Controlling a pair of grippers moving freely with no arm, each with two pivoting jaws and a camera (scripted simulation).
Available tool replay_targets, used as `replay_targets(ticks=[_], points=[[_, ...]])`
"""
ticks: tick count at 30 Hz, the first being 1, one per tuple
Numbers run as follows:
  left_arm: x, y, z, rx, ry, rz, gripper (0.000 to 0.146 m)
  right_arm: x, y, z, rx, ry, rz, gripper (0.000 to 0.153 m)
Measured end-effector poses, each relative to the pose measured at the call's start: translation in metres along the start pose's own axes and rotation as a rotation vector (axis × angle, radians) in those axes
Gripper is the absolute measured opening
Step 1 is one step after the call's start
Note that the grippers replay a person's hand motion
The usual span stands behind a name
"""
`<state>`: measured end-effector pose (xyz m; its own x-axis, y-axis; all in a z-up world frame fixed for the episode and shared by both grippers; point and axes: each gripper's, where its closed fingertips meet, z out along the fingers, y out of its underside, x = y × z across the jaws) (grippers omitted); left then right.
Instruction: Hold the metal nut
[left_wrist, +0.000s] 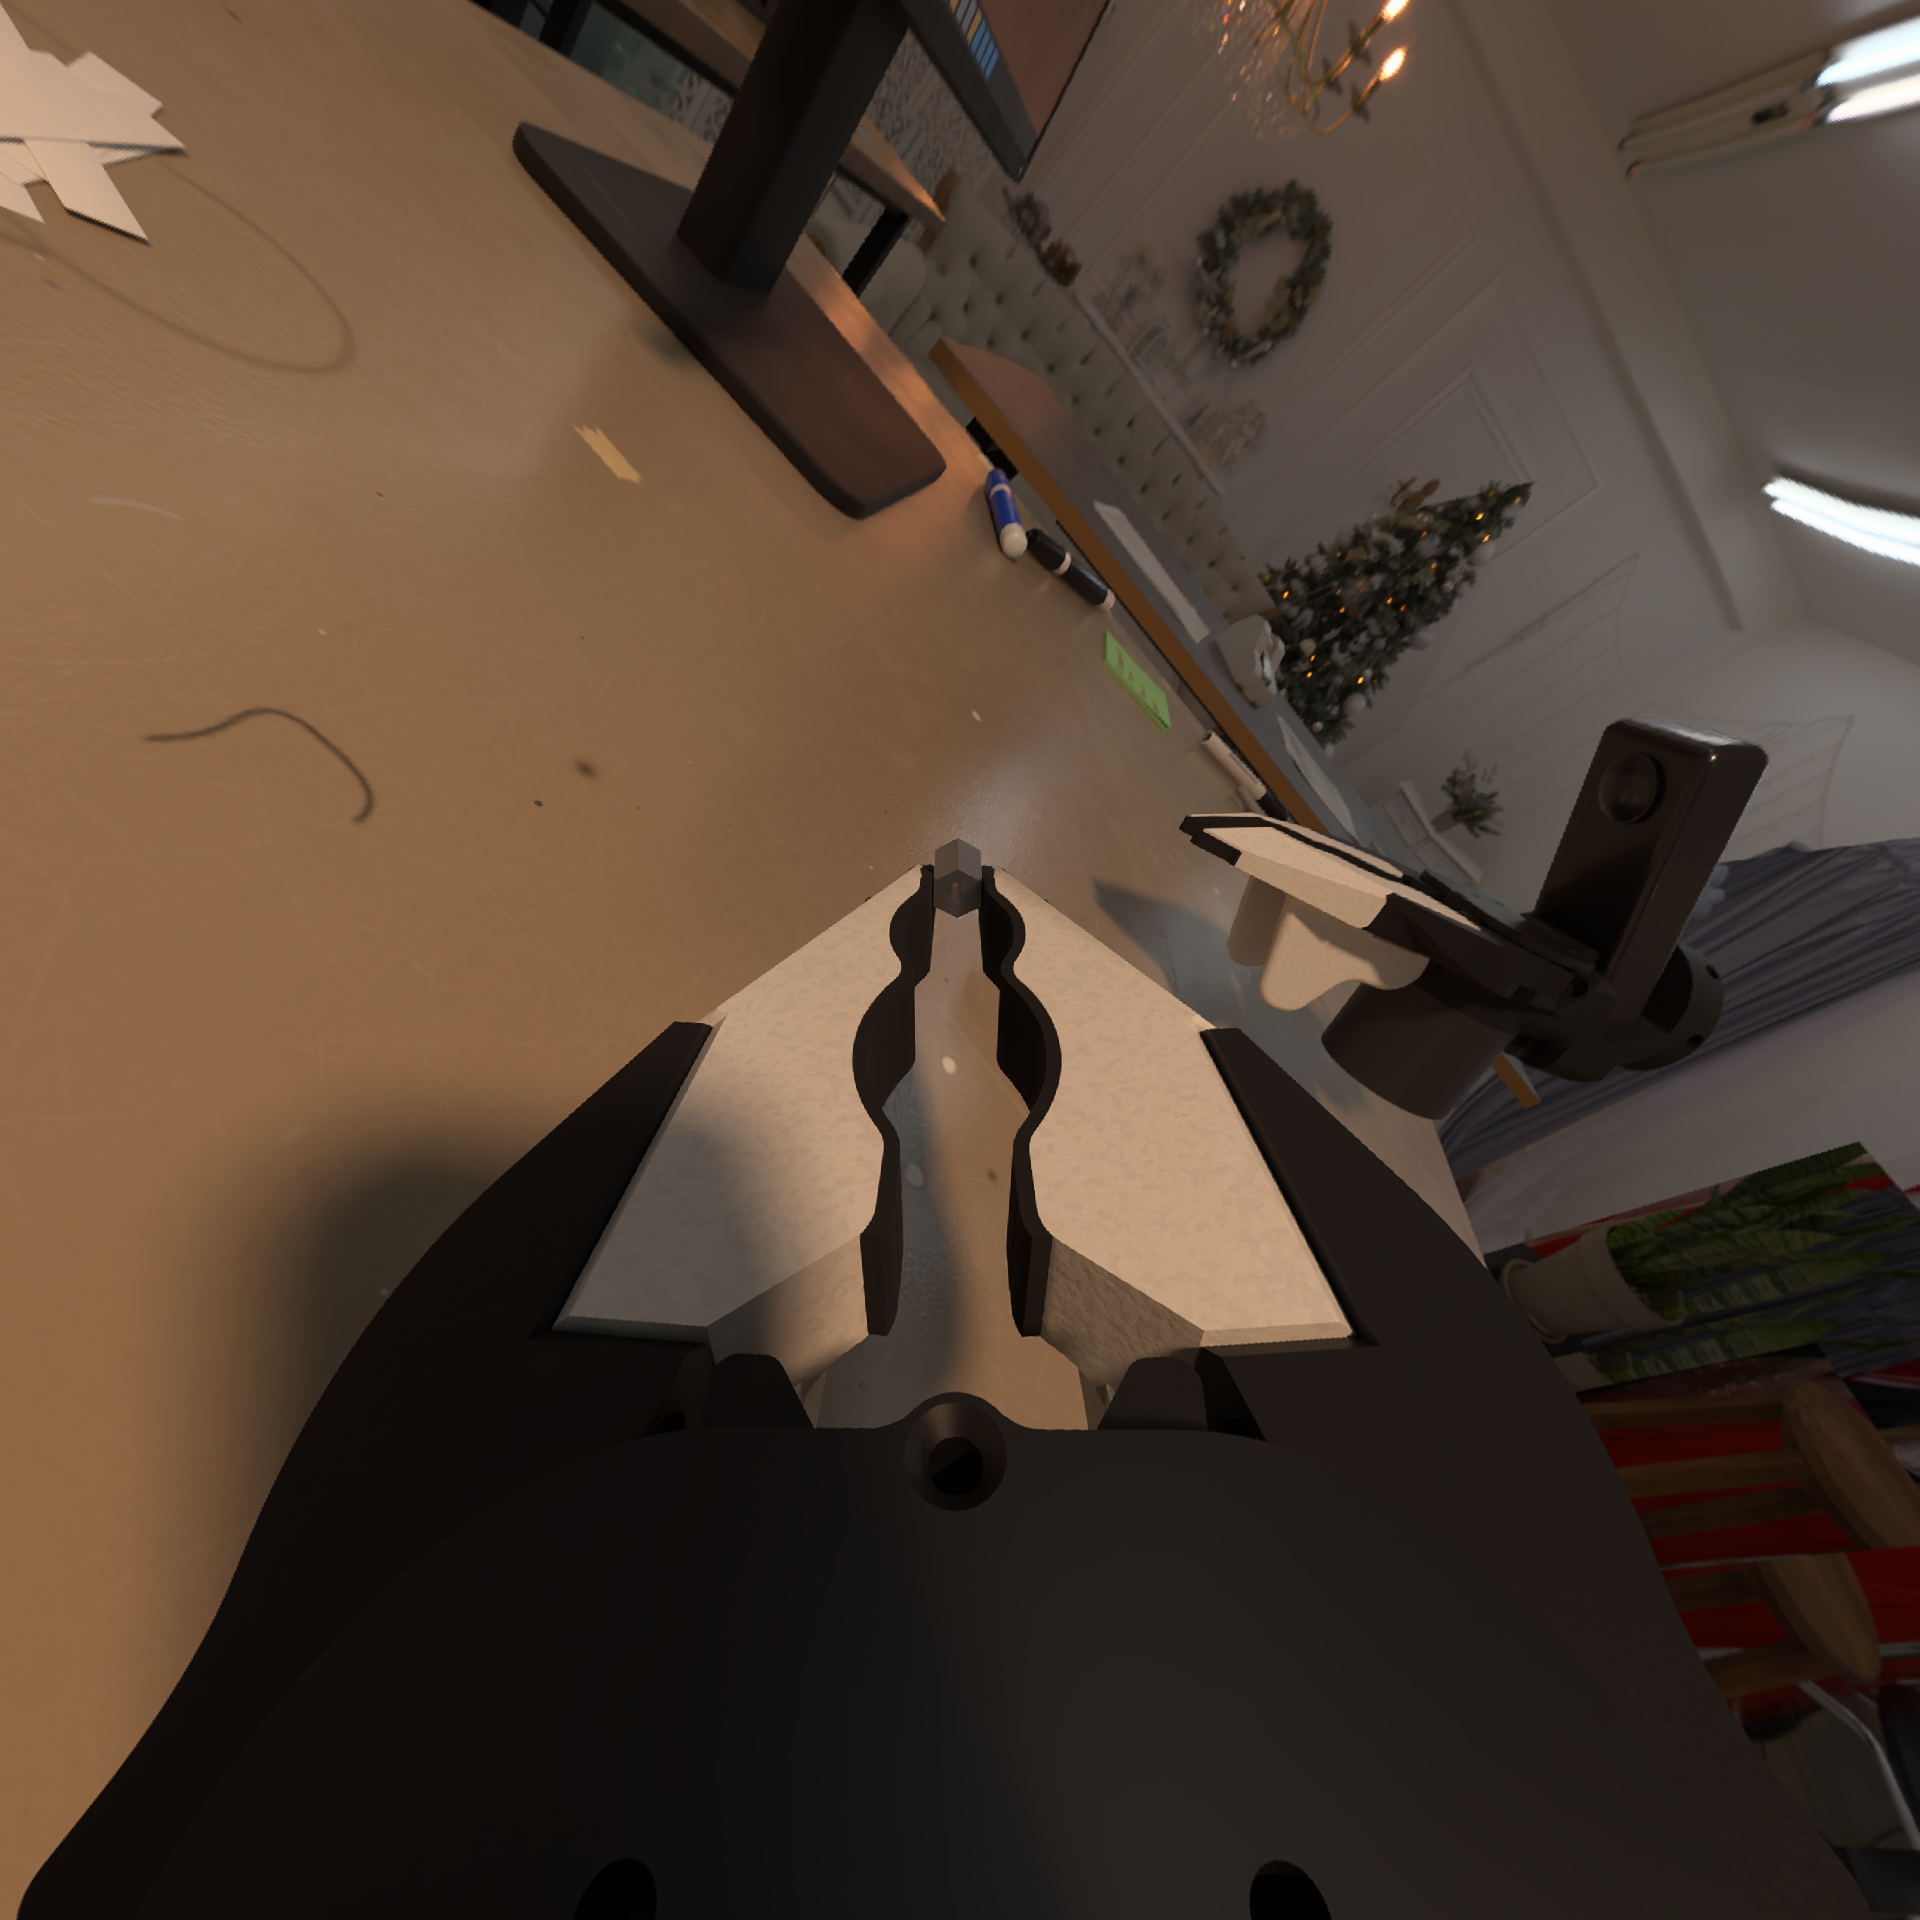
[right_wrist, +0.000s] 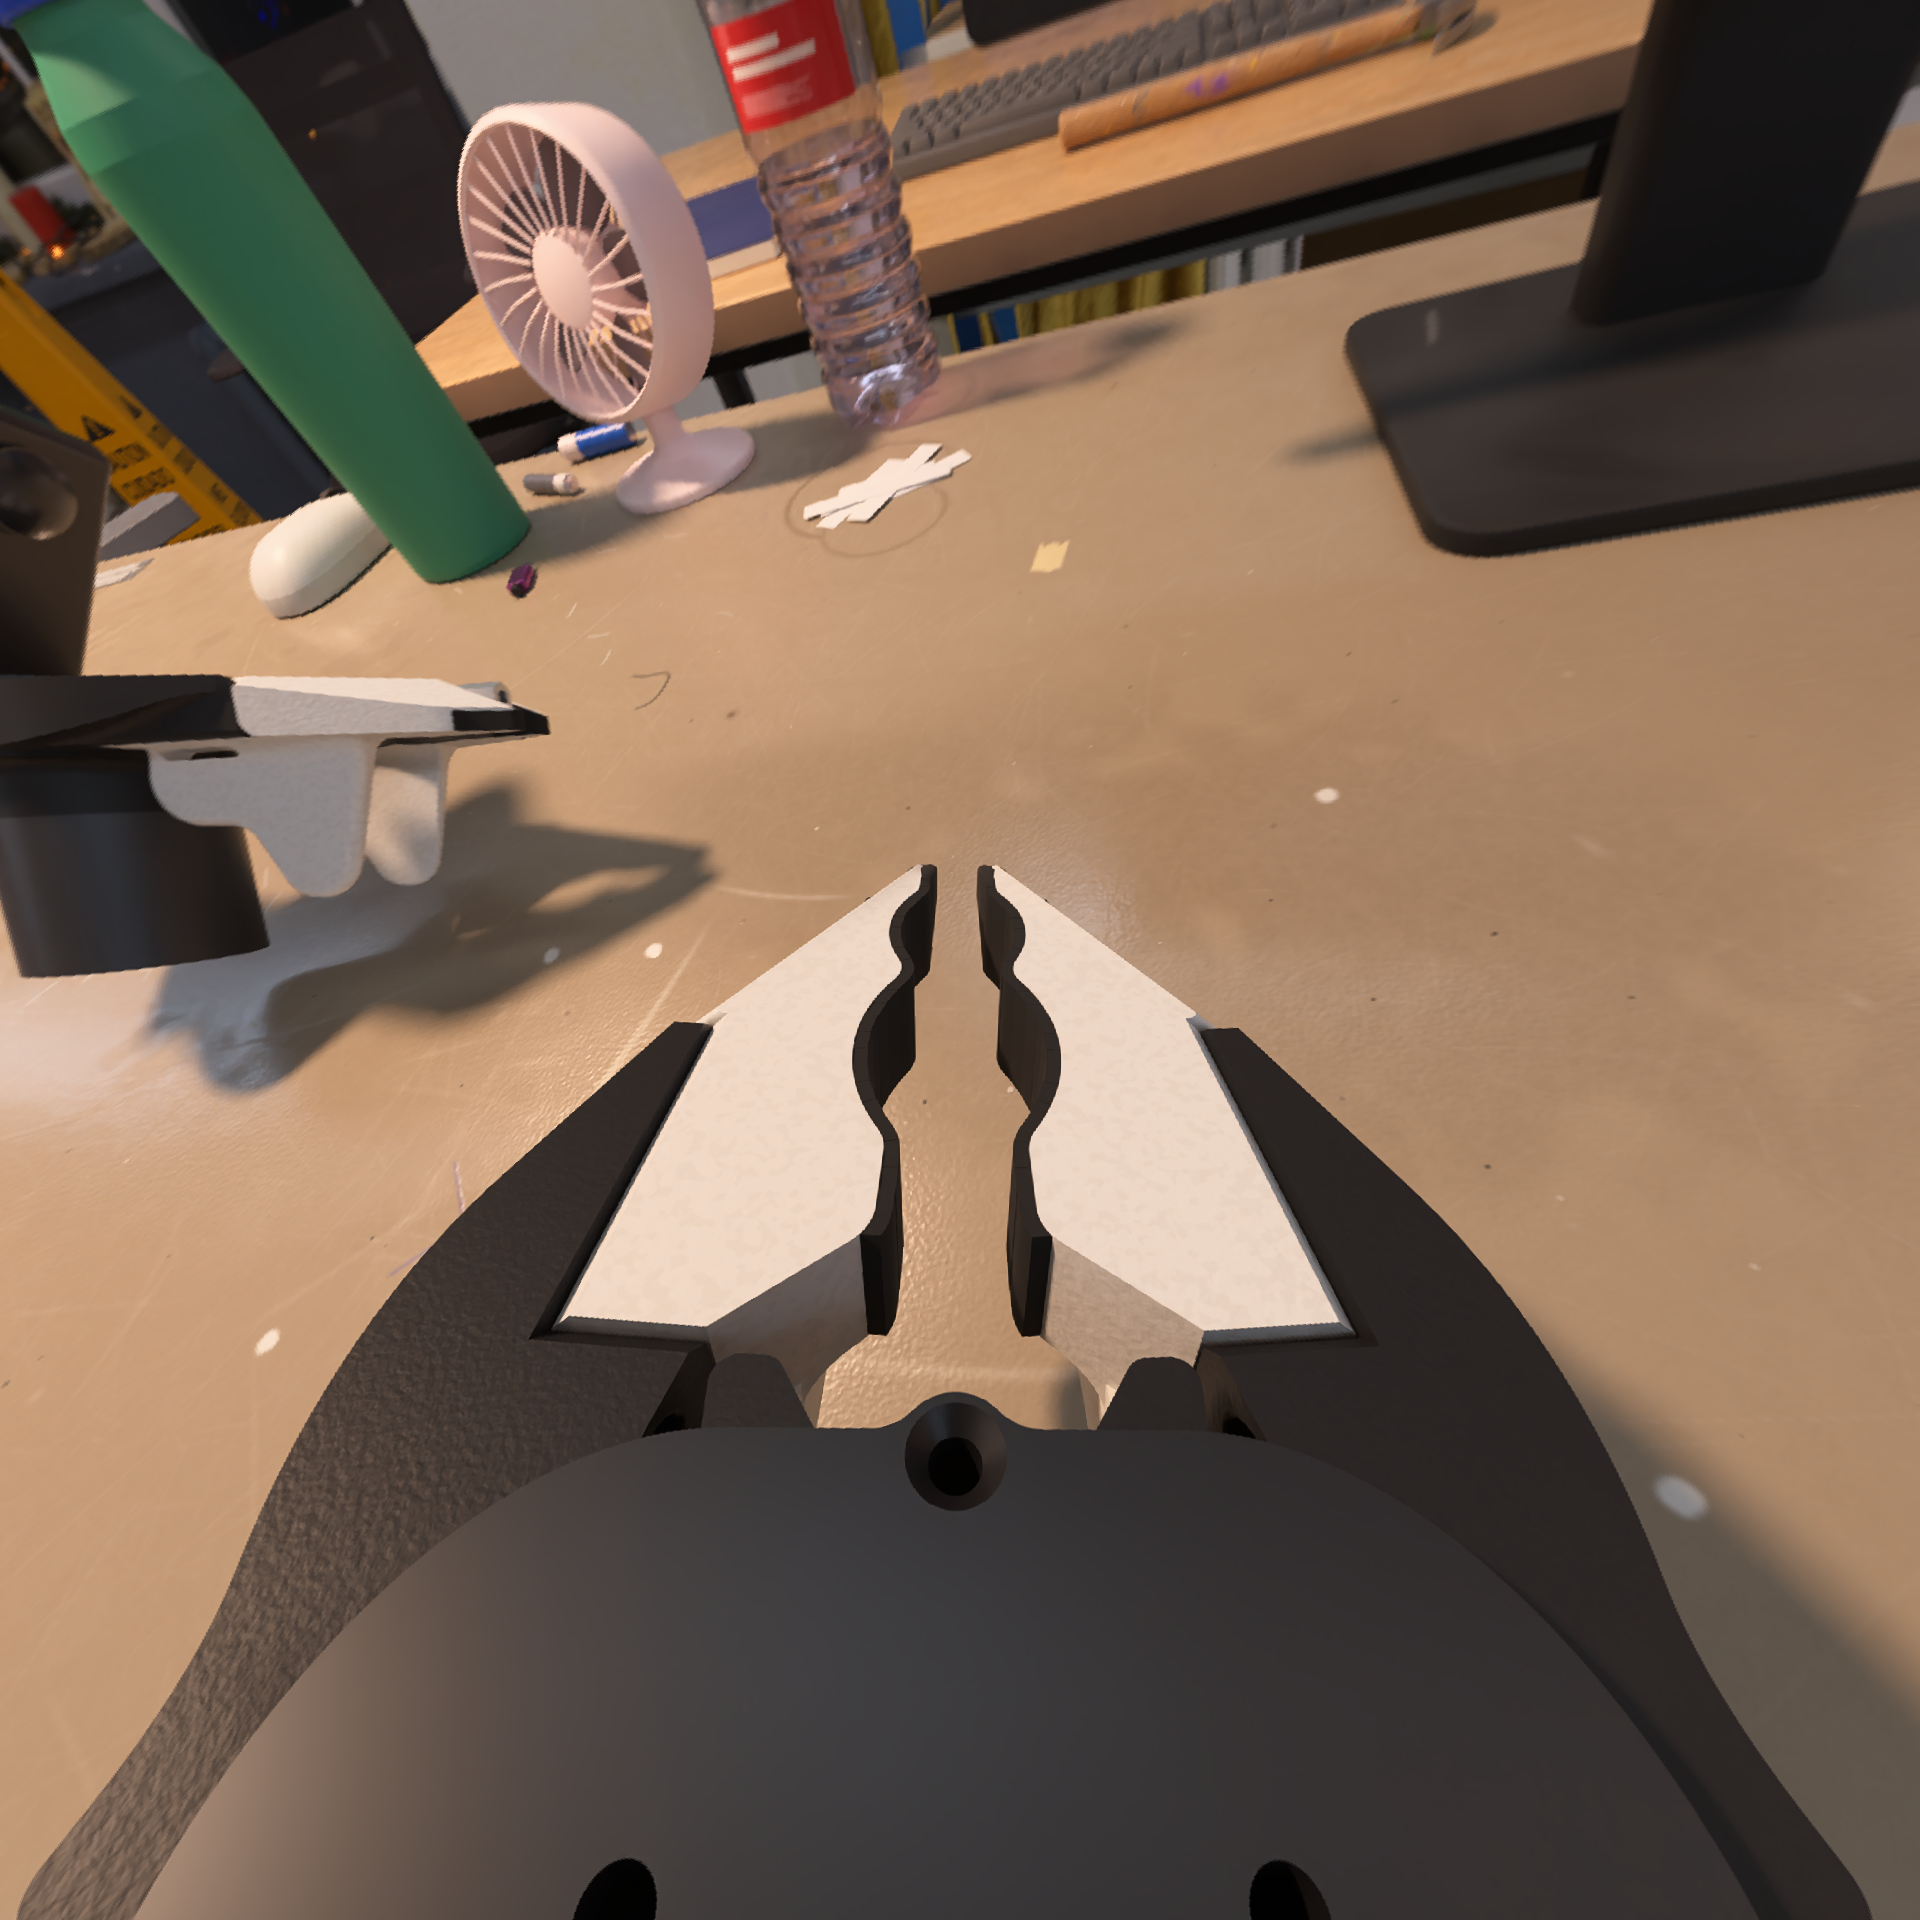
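Note:
In the left wrist view, my left gripper (left_wrist: 956, 881) is shut on a small grey metal nut (left_wrist: 957, 873), pinched between the very tips of the fingers just above the tan table (left_wrist: 416, 623). My right gripper (right_wrist: 956, 878) has its fingers drawn together with only a narrow slit between them and nothing in it, hovering over the table (right_wrist: 1351, 935). Each gripper shows in the other's view: the right gripper (left_wrist: 1210, 831) to the right of the nut, the left gripper (right_wrist: 520, 717) at the left edge, casting a shadow on the table.
A black monitor stand (left_wrist: 727, 312) (right_wrist: 1662, 416) sits at the back. Markers (left_wrist: 1003, 509) and paper scraps (left_wrist: 73, 135) (right_wrist: 883, 483) lie on the table. A green cylinder (right_wrist: 291, 312), pink fan (right_wrist: 582, 281), plastic bottle (right_wrist: 852, 239) and white mouse (right_wrist: 312, 556) stand far left.

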<state>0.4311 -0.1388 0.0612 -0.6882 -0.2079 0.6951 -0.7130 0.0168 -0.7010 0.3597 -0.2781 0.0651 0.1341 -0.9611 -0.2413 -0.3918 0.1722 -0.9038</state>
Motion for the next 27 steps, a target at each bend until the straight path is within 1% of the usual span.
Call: replay_targets(ticks=[5,13,22,27], points=[[0.000,0.004,0.005,-0.035,-0.016,0.015,0.008,-0.002,0.007,0.007,-0.070,-0.054,0.042,0.012],[-0.002,0.005,0.004,-0.040,-0.012,-0.009,0.008,-0.004,0.009,0.007,-0.077,-0.096,0.090,0.012],[-0.003,0.003,0.005,-0.041,0.003,-0.027,0.008,-0.010,0.012,0.010,-0.100,-0.081,0.020,0.012],[-0.003,0.003,0.005,-0.043,0.005,-0.032,0.008,-0.012,0.012,0.010,-0.102,-0.089,0.011,0.011]])
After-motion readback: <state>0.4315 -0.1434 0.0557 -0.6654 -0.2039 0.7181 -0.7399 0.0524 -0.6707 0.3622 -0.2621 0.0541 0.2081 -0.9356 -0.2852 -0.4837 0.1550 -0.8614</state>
